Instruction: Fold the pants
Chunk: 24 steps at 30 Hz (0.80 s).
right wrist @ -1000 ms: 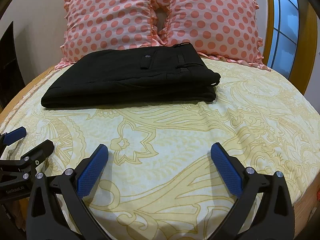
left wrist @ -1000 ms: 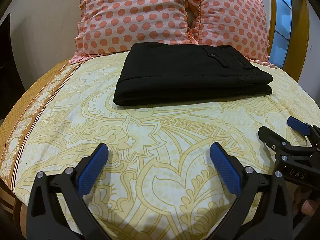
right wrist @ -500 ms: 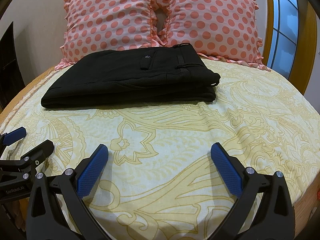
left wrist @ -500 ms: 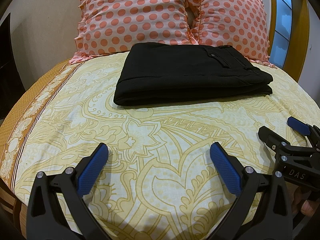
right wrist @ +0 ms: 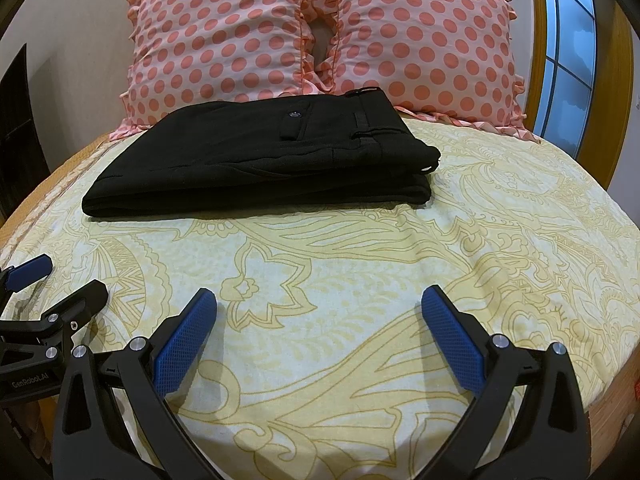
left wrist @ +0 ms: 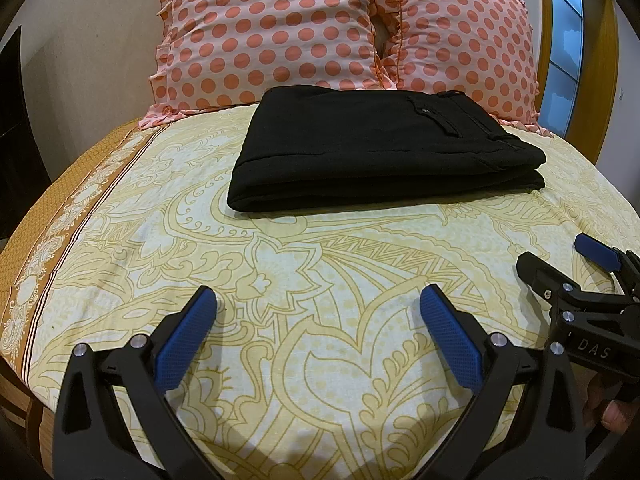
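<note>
Two tools are in view, both spread wide and holding nothing: the left tool [left wrist: 318, 306] and the right tool [right wrist: 320, 306]. Each hovers over the near part of the bed [left wrist: 320, 264], side by side, the right tool also showing at the right edge of the left wrist view. The black pants [left wrist: 384, 152] lie on the far half of the bed, just in front of two polka-dot pillows [right wrist: 320, 28], well apart from both tools. The pants form a compact stack of layers, with the long axis running left to right and the waistband and back pocket toward the right end. The stack lies straight ahead, slightly right of the left tool and slightly left of the right tool, so neither is clearly nearer. Judged from this layout, the folding appears complete or nearly so.
</note>
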### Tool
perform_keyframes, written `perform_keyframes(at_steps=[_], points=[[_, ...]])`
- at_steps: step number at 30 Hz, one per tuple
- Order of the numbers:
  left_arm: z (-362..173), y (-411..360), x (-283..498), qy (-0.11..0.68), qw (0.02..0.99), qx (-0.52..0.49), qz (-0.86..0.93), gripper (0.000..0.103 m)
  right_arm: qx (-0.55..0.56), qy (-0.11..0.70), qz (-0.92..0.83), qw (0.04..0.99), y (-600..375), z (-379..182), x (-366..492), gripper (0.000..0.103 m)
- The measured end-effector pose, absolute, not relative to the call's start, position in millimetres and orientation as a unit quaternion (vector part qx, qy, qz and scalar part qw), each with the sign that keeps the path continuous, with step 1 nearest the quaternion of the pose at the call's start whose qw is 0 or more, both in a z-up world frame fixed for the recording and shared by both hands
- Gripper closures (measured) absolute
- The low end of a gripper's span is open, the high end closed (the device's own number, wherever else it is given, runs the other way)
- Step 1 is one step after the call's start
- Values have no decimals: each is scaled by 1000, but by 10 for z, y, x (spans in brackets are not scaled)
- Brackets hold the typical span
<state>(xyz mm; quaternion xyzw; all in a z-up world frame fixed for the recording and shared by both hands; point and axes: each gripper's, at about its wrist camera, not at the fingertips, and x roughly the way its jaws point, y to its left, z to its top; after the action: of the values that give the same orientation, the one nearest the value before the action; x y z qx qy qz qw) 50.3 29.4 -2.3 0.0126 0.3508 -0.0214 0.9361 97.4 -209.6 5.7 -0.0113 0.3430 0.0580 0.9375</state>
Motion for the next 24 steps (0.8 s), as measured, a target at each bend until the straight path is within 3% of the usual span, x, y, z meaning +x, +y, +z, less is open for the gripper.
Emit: perform_keyframes(at_steps=[24], points=[[-16, 294, 512, 350, 936, 13, -21, 2, -11, 342, 57, 938, -2096, 49, 967, 1]])
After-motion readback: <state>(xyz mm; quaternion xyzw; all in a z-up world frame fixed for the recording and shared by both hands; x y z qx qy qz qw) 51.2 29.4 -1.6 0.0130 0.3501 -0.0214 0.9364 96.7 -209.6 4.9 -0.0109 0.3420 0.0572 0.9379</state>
